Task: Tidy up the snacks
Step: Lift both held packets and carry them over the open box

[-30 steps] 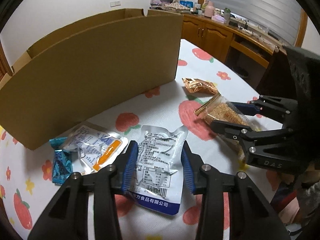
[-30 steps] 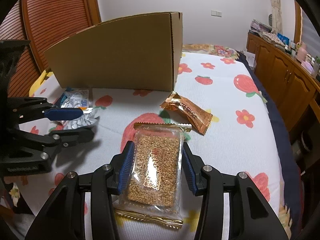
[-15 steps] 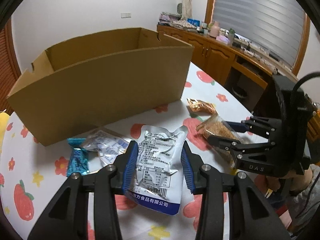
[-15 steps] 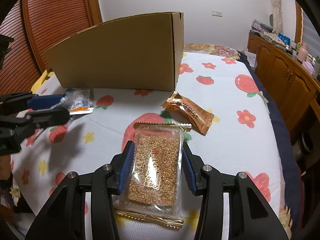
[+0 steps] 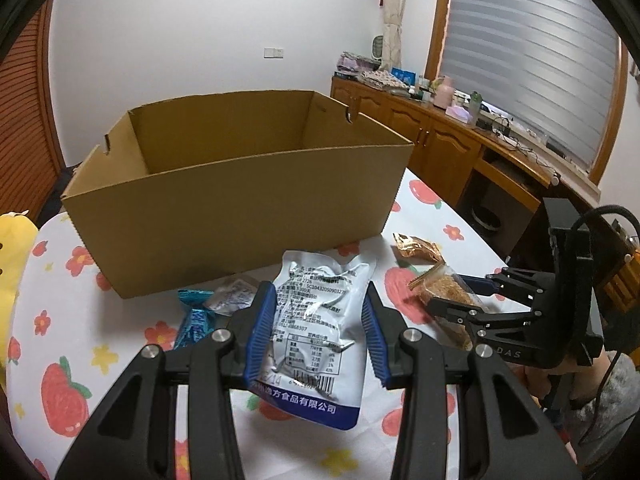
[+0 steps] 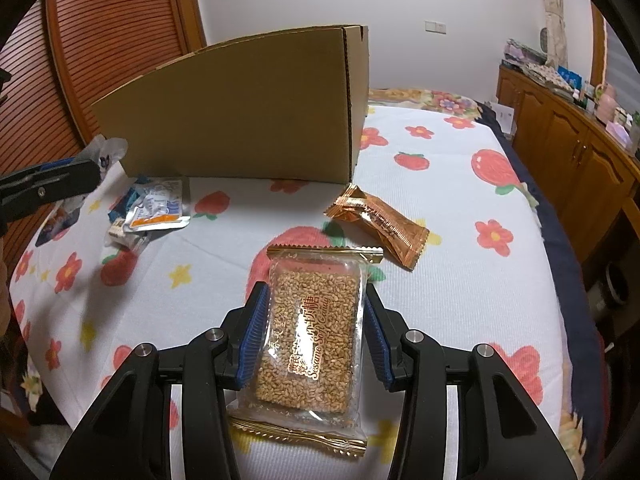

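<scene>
Snacks are both in hand: left gripper clamps a silver pouch lifted toward the box, right gripper clamps a sesame bar mid-table, likely next.

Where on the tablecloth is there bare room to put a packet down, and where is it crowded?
Free: the wide stretch right of the copper packet, toward the bed's far edge, and the near-left cloth below the small packets. Inside the cardboard box the visible part looks bare. Crowded: the box's left front corner, with those packets.
</scene>
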Demonstrator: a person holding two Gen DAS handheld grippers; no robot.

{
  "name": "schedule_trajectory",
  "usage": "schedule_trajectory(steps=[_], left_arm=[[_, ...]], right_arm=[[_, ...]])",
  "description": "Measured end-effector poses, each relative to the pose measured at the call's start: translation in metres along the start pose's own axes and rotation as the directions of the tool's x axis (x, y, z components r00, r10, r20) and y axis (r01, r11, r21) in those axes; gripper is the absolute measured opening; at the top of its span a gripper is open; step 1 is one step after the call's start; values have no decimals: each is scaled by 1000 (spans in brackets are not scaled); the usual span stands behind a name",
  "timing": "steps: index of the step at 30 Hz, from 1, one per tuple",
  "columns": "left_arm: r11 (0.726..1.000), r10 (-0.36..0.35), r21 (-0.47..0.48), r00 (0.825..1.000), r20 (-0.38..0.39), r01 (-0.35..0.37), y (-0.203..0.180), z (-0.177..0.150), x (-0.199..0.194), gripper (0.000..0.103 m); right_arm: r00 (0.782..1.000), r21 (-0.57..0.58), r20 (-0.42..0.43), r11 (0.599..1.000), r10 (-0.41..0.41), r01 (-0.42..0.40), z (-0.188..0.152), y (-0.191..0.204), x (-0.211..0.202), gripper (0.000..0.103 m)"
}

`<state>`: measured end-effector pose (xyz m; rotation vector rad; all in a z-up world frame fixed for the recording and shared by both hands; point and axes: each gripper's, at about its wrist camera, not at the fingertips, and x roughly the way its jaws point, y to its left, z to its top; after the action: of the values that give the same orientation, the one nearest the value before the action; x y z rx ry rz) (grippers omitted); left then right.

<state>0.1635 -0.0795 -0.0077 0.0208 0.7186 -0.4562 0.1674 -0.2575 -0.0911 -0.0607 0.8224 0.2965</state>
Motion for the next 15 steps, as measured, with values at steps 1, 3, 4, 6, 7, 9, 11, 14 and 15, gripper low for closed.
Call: schedule_trajectory(steps=[1, 3, 4, 6, 7, 9, 11, 14, 15], left_arm=[[1000, 1, -4, 1000, 3, -1, 1, 0, -1, 42], [1000, 5, -11, 1000, 10, -5, 4, 0, -3, 42], [1000, 7, -15, 1000, 15, -7, 5, 1, -5, 42], [1000, 10, -21, 1000, 24, -10, 8, 2, -8, 42], [1000, 14, -23, 999, 32, -13, 10, 3, -11, 42], [999, 21, -28, 999, 47, -19, 14, 6, -16, 42], [999, 29, -38, 997, 65, -26, 21, 10, -22, 42], [998, 44, -51, 996, 84, -39, 33, 15, -30, 42], [998, 49, -54, 995, 89, -44, 37, 16, -31, 42]], right_arm=[[1000, -1, 7, 1000, -1, 1, 0, 0, -1, 45], [999, -5, 33, 1000, -5, 5, -1, 1, -6, 45], [999, -7, 40, 1000, -6, 6, -1, 1, -7, 45], [998, -13, 63, 1000, -14, 14, -1, 3, -12, 45], [997, -16, 73, 1000, -20, 21, -1, 4, -14, 45], [996, -20, 83, 999, -25, 27, 0, 4, -15, 45], [996, -24, 82, 999, -43, 45, 2, 6, -16, 45], [994, -30, 98, 998, -44, 47, 6, 9, -23, 45], [993, -33, 109, 998, -42, 46, 9, 11, -27, 45]])
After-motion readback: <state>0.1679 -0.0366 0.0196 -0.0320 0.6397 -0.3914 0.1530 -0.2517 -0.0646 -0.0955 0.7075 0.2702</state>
